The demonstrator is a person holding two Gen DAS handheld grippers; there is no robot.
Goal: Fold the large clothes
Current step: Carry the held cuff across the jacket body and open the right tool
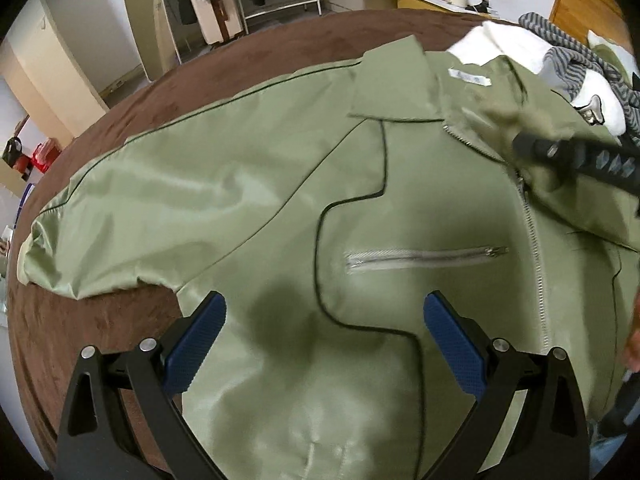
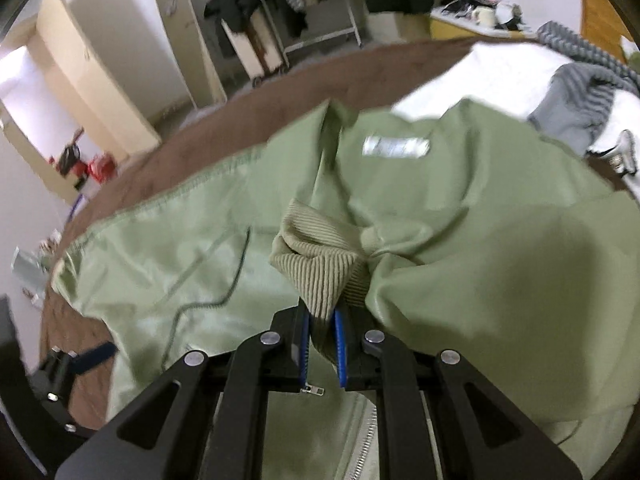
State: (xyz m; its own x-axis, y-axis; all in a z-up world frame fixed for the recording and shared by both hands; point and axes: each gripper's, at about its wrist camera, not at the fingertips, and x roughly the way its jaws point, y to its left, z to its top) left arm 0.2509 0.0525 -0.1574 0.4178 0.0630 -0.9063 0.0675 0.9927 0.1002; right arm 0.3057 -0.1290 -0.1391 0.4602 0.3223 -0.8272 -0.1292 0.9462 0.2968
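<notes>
Closest to the person, the left gripper (image 1: 325, 330) hangs low over the front of the jacket (image 1: 280, 208), its two blue pads spread wide apart with nothing between them; its shadow falls on the cloth under it. The jacket is olive green and shiny, with thin dark piping that curves over the chest, a silver zipper (image 1: 534, 248) running down the front and a small zipped chest pocket (image 1: 424, 258) beside it. It lies front side up on the brown bed cover (image 1: 72, 344), one sleeve stretched out flat to the left. The right gripper (image 2: 322, 346) has its jaws pressed together on the ribbed cuff (image 2: 320, 264) of the other sleeve, and holds this sleeve raised above the jacket body, near the collar and its white label (image 2: 396, 146). Farther on the bed, beside the collar, lie a white garment (image 1: 516, 46) and a grey striped one (image 1: 576, 58). Behind the bed stands a metal clothes rack (image 1: 280, 0) with dark clothes on it.
</notes>
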